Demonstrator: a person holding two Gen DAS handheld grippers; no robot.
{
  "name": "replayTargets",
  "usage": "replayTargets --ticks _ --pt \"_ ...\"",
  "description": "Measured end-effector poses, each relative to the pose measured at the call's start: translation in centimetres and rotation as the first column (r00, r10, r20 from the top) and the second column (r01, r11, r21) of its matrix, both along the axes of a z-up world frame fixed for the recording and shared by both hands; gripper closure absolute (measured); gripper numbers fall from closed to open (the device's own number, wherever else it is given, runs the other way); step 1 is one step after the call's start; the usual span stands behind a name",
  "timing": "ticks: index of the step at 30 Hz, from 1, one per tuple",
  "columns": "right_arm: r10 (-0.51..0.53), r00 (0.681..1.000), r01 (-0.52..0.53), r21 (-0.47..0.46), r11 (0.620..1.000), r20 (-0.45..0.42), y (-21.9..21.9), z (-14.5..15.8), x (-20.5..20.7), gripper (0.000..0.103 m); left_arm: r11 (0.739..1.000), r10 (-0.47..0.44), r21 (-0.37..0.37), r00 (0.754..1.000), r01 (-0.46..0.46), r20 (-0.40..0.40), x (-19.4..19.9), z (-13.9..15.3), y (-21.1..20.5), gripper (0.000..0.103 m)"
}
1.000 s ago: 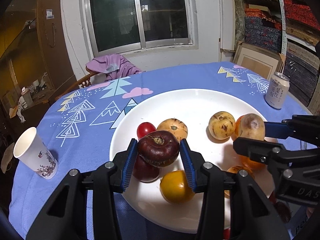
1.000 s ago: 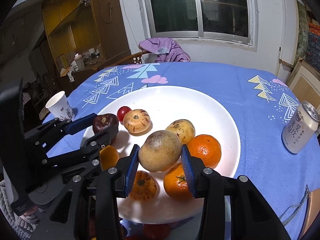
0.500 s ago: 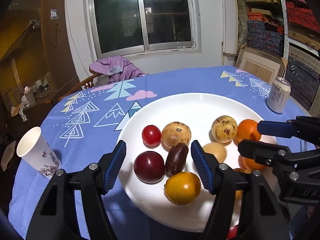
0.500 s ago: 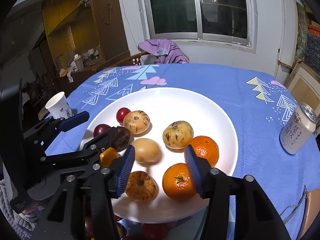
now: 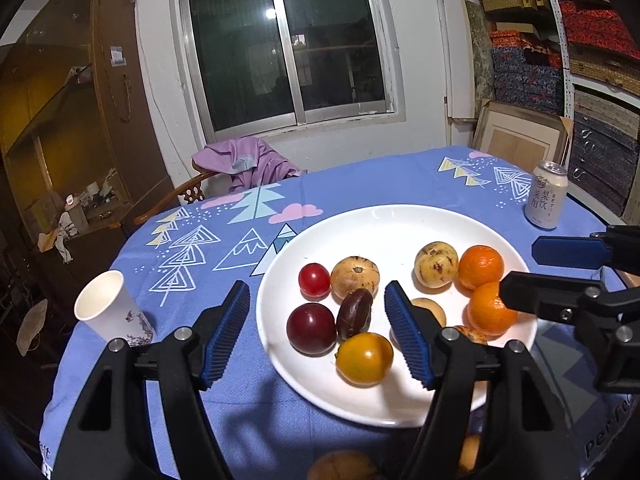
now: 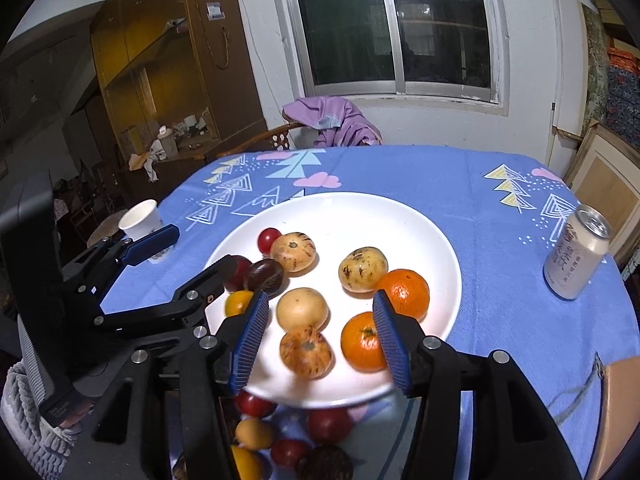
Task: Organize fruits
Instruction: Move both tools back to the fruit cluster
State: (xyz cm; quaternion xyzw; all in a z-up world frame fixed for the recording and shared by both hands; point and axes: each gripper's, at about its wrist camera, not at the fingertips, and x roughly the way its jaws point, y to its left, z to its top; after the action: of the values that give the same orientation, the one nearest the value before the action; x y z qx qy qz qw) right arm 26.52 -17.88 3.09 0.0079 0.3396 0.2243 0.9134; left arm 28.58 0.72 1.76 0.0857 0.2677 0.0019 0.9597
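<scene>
In the left wrist view, the left gripper (image 5: pixel 316 334) hangs over the near-left part of the white plate (image 5: pixel 384 220), its jaws opening and gripping nothing; between the blue pads, down on the plate, lie a dark brown fruit (image 5: pixel 354 313), a dark red plum (image 5: pixel 311 328) and a yellow-orange fruit (image 5: pixel 364 358). A paper cup (image 5: pixel 108 306) stands left on the blue table (image 5: pixel 352 184), a drink can (image 5: pixel 547 200) to the right. In the right wrist view, the right gripper (image 6: pixel 320 338) is half-open and empty above a pale round fruit (image 6: pixel 302 308) and a striped fruit (image 6: pixel 306 352), with two oranges (image 6: pixel 404 292) beside its right pad.
</scene>
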Motion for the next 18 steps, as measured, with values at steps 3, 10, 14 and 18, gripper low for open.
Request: replayTargets --ticks 3,10,14,18 --pt "-0.007 1.0 0.007 0.014 1.0 0.003 -0.6 0.1 -1.4 0.044 1.0 0.008 -0.004 1.0 -0.008 0.009 -1.5 0.5 0.3 0.028" --pt "-0.008 1.0 0.008 0.065 0.998 -0.009 -1.5 -0.3 -4.5 0.043 0.999 0.041 -0.032 0.999 -0.041 0.013 -5.3 0.9 1.7 0.028" --pt "-0.012 1.0 0.014 0.096 0.995 -0.023 -2.3 -1.2 -6.3 0.041 0.998 0.052 -0.031 0.998 -0.051 0.021 -7.4 0.8 2.2 0.023" --pt "-0.006 0.999 0.01 0.095 0.995 -0.043 -2.4 -2.2 -7.6 0.041 0.998 0.051 -0.024 0.999 -0.05 0.012 -8.7 0.3 2.2 0.023"
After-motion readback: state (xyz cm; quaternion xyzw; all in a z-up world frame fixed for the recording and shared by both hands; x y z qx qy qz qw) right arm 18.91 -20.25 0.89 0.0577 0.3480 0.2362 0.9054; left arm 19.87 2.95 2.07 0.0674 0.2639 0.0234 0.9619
